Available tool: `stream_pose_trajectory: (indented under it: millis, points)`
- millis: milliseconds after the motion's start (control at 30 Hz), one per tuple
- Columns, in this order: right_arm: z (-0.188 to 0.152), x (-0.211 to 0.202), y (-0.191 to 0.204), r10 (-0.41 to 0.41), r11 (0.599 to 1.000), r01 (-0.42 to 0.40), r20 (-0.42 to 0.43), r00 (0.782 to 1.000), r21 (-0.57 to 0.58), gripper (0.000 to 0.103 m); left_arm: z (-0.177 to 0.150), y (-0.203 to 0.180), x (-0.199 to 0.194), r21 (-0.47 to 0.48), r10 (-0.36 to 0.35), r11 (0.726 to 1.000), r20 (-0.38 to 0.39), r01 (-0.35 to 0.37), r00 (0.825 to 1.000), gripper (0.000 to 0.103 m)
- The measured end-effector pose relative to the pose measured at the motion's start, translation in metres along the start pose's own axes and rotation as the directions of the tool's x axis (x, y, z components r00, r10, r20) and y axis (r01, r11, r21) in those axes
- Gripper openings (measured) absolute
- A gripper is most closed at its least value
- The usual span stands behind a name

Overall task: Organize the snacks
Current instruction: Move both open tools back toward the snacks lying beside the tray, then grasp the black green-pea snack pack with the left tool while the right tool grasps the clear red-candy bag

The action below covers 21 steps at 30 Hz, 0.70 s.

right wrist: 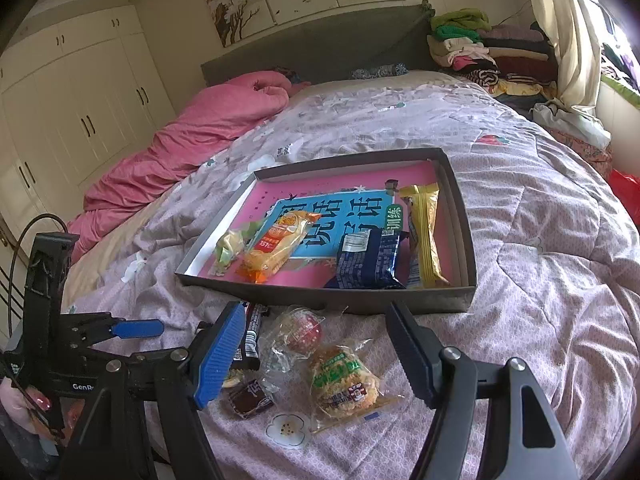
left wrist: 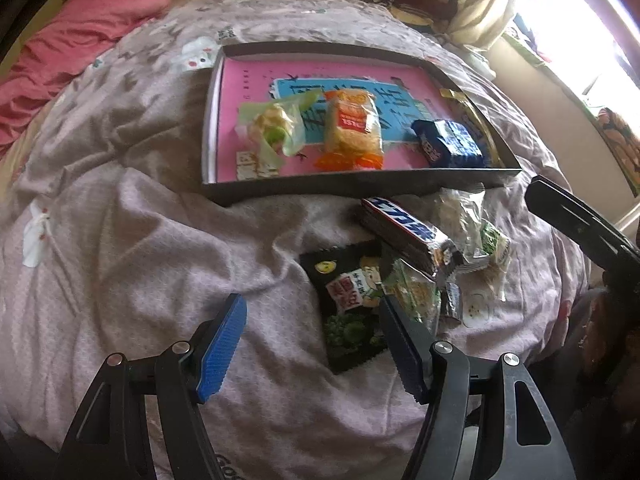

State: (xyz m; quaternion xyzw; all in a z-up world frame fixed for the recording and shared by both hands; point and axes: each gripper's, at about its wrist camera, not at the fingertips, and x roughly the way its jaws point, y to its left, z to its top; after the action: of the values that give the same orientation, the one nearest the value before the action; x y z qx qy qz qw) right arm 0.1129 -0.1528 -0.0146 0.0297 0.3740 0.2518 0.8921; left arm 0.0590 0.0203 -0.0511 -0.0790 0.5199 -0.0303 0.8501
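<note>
A shallow grey box tray (left wrist: 320, 189) with a pink floor lies on the bed. It holds a green-wrapped snack (left wrist: 276, 130), an orange cracker pack (left wrist: 352, 128), a blue pack (left wrist: 448, 145) and a yellow bar (right wrist: 424, 236). In front of the tray lie loose snacks: a black pea packet (left wrist: 348, 300), a chocolate bar (left wrist: 408, 232), a clear packet with a red ball (right wrist: 300, 332), a round rice cake packet (right wrist: 344, 380) and a small brown candy (right wrist: 250, 400). My left gripper (left wrist: 312, 320) hangs open over the black packet. My right gripper (right wrist: 316, 344) stands open above the clear packets, holding nothing.
The bed is covered with a lilac flowered quilt (right wrist: 520, 240), and a pink duvet (right wrist: 192, 136) is bunched at the far left. Folded clothes (right wrist: 480, 52) are piled by the headboard. A wardrobe (right wrist: 80, 100) stands on the left and a window (left wrist: 580, 20) on the right.
</note>
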Motion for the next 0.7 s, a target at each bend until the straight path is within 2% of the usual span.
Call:
stream_pose_trajectory:
  millis: [467, 700]
  points:
    - [-0.009, 0.022, 0.007, 0.002, 0.999, -0.006, -0.088, 0.996, -0.036, 0.072, 0.002, -0.007, 0.017, -0.019, -0.036, 0.999, -0.013, 0.036, 0.999, 0.070]
    - [-0.012, 0.039, 0.002, 0.015, 1.000, -0.014, -0.133, 0.991, 0.010, 0.072, 0.000, -0.010, 0.023, -0.009, -0.026, 1.000, -0.011, 0.026, 1.000, 0.069]
